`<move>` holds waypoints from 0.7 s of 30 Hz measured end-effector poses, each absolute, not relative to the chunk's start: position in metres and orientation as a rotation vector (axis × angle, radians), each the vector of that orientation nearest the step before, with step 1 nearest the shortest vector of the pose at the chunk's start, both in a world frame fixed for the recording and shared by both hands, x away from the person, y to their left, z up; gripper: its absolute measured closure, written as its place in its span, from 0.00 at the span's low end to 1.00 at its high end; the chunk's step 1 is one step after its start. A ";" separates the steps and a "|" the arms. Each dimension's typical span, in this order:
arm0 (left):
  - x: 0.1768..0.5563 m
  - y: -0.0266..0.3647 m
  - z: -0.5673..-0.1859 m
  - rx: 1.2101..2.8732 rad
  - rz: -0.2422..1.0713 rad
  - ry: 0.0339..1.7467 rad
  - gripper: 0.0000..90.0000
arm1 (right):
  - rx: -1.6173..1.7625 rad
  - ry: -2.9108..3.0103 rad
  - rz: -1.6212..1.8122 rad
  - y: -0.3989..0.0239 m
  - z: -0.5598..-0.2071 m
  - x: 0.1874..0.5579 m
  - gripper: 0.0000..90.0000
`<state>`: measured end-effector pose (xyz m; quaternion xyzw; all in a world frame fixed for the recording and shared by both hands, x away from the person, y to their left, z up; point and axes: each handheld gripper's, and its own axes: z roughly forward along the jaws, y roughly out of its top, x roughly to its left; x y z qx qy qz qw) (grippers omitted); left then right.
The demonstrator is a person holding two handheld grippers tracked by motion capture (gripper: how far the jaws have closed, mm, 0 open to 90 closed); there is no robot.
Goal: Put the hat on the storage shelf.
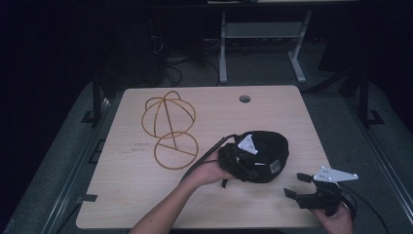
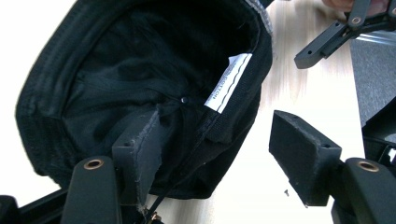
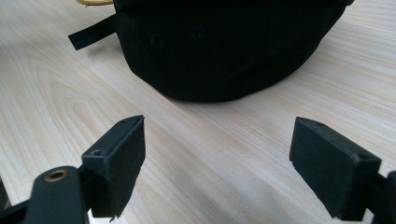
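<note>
Black cap [image 1: 265,155], seemingly upturned (white label inside), mid-table.

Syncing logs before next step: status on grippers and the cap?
Left gripper open, one jaw inside the black cap, no pinch. Right gripper open, empty, short of cap. Wire cap frame lies apart.

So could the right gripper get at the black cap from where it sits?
Probably yes: the right gripper has open jaws facing the black cap, with bare table between them.

Black left gripper [image 1: 242,163] and right gripper [image 1: 298,185] (grey three-cornered plates, trailing cables).
</note>
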<state>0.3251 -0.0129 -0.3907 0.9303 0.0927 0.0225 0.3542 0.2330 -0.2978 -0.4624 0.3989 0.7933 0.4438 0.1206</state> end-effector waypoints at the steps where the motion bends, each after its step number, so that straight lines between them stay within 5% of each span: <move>1: 0.326 -0.014 -0.391 2.413 0.055 0.238 0.40 | 1.164 2.318 1.296 -0.298 -0.463 0.233 0.20; 21: 0.323 -0.019 -0.405 2.485 0.037 0.142 0.66 | 1.147 2.344 1.290 -0.296 -0.465 0.235 0.20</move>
